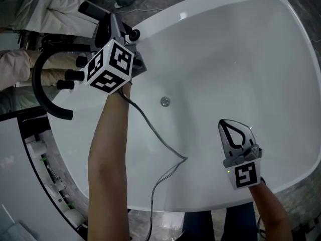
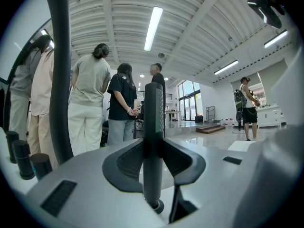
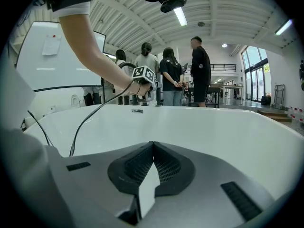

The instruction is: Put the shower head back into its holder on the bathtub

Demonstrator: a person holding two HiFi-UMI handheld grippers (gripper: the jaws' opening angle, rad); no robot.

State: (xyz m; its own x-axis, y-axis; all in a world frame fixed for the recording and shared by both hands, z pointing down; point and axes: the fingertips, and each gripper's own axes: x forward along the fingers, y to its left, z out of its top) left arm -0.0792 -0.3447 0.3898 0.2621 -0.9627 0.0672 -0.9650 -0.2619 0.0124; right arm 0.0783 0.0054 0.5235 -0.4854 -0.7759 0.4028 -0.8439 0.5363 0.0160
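Our left arm [image 1: 108, 149] reaches forward, bare and nearly straight. It carries the left gripper [image 2: 153, 144] level, with its marker cube [image 1: 111, 64] turned up toward us. The jaws stand partly apart, both pads pressing on the thin dark shaft of the shower head [image 2: 153, 108], which runs upright between them. Our right arm [image 1: 268, 207] is drawn in closer to us. The right gripper [image 3: 151, 148] tips slightly downward, its jaws pressed together with nothing between them.
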